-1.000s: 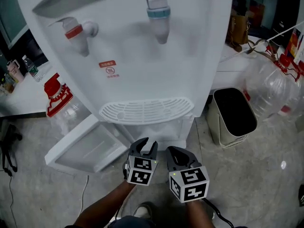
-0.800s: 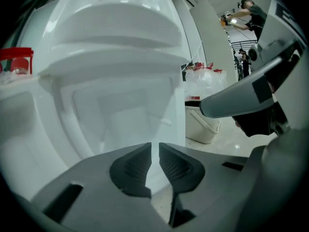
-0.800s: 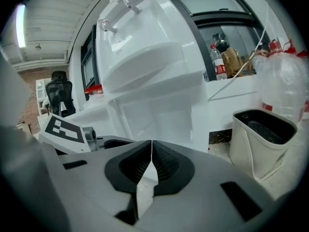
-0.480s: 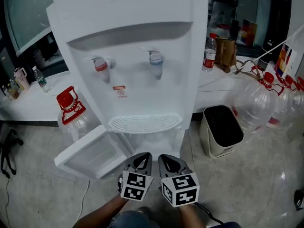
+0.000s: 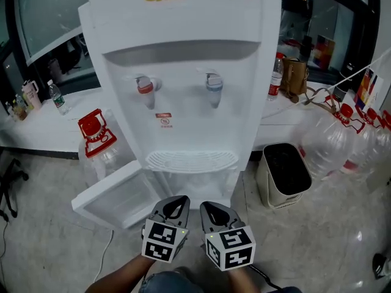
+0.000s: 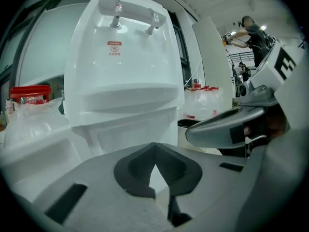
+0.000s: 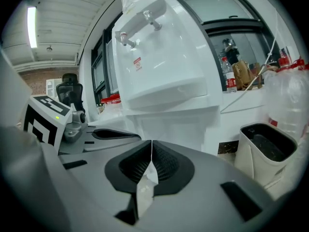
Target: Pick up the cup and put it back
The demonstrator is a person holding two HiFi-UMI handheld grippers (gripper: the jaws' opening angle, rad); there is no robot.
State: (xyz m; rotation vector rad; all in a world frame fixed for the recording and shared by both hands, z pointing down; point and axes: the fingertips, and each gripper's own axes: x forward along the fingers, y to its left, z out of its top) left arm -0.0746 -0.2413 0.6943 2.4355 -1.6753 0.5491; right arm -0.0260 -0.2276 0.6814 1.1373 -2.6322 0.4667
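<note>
No cup shows in any view. A white water dispenser [image 5: 183, 54] stands in front of me, with a red tap [image 5: 145, 90], a blue tap [image 5: 213, 85] and a slotted drip tray [image 5: 190, 160]. My left gripper [image 5: 173, 201] is low before its base, shut with nothing between the jaws. My right gripper [image 5: 211, 206] sits right beside it, also shut and empty. In the left gripper view the left gripper [image 6: 154, 146] points at the dispenser's lower front. In the right gripper view the right gripper [image 7: 151, 144] has its tips pressed together.
The dispenser's lower cabinet door [image 5: 116, 194] hangs open to the left. A beige waste bin [image 5: 284, 174] stands on the floor at the right. A red-capped water jug [image 5: 96, 140] is at the left, and more jugs [image 5: 342, 139] at the right. White counters run behind.
My left gripper's jaws have gone from slightly apart to shut. The head view has pulled back and tipped up, showing the whole dispenser; both grippers sit lower in the frame.
</note>
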